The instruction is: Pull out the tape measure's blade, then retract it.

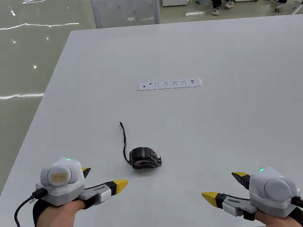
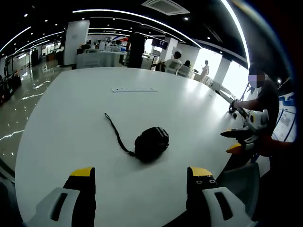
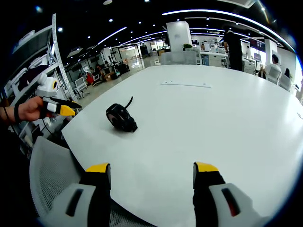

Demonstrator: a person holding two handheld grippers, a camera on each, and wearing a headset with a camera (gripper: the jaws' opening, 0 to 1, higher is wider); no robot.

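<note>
hovering spread-jawed, yellow-tipped left gripper [image 1: 103, 177] at seven o'clock and right gripper [image 1: 223, 185] at five must first grasp the round black tape measure [image 1: 143, 157].

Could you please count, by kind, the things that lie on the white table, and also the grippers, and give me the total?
tape measure: 1
power strip: 1
grippers: 2 (left gripper, right gripper, both open)
total: 4
</note>
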